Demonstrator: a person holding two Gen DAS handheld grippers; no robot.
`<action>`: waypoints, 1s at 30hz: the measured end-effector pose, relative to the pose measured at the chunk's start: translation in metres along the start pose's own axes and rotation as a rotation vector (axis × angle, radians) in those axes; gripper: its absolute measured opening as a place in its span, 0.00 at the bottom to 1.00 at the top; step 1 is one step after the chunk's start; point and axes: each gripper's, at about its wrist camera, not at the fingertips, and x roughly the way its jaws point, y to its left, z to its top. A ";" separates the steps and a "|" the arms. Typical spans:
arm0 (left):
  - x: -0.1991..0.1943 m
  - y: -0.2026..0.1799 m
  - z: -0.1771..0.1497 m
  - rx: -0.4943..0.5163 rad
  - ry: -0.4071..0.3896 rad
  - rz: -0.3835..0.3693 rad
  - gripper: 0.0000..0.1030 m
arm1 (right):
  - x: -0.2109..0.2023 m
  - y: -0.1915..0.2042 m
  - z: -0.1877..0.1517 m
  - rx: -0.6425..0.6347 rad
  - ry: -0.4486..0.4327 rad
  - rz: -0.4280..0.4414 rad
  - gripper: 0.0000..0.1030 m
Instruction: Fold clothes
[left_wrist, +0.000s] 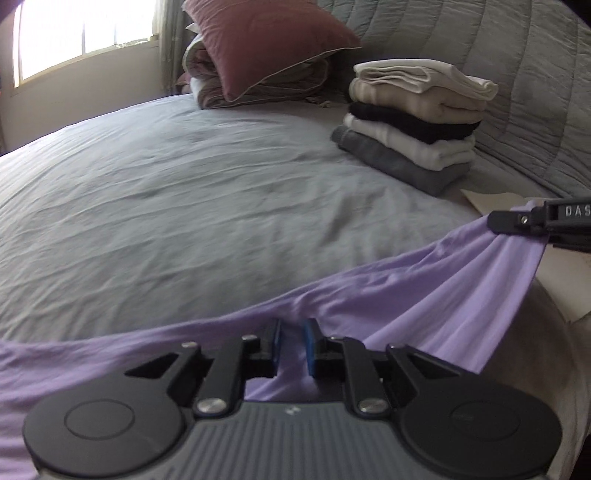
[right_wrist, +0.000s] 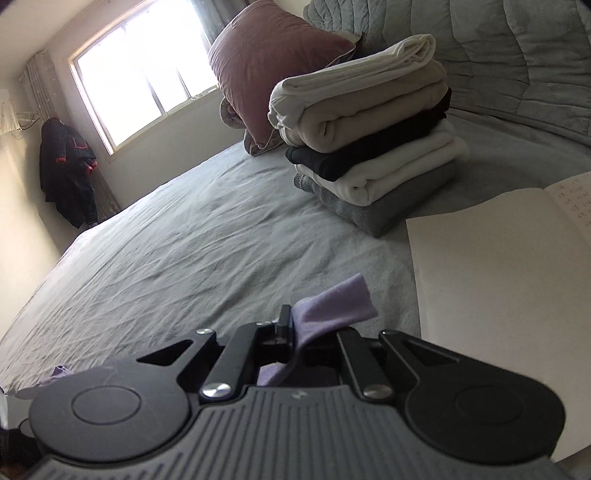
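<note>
While we hold the lilac stretchy garment (left_wrist: 424, 295) taut above the grey bedsheet (left_wrist: 184, 203) | left gripper (left_wrist: 293, 345) nearly closed, pinching its edge | right gripper (right_wrist: 295, 328) clamped on a corner | no containers | nearby: five-piece folded clothes stack (left_wrist: 413, 122), open notebook (right_wrist: 498, 266), mauve pillow (left_wrist: 266, 40).

Grey bed (left_wrist: 184, 192): folded stack (left_wrist: 413, 125), pillow (left_wrist: 266, 44), open notebook (right_wrist: 498, 266).

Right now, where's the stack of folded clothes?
The stack of folded clothes sits on the bed, upper right in the left wrist view, right of the mauve pillow, against the quilted headboard, just beyond the open notebook.
</note>
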 end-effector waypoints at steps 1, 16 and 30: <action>0.006 -0.007 0.004 0.006 -0.005 -0.001 0.13 | 0.001 -0.001 0.000 0.002 0.004 -0.002 0.04; 0.004 -0.005 0.022 -0.206 0.025 -0.203 0.16 | -0.005 -0.004 0.006 0.024 0.013 0.015 0.04; 0.038 -0.064 0.038 0.038 0.079 -0.237 0.16 | 0.009 -0.026 -0.016 0.050 0.148 -0.027 0.04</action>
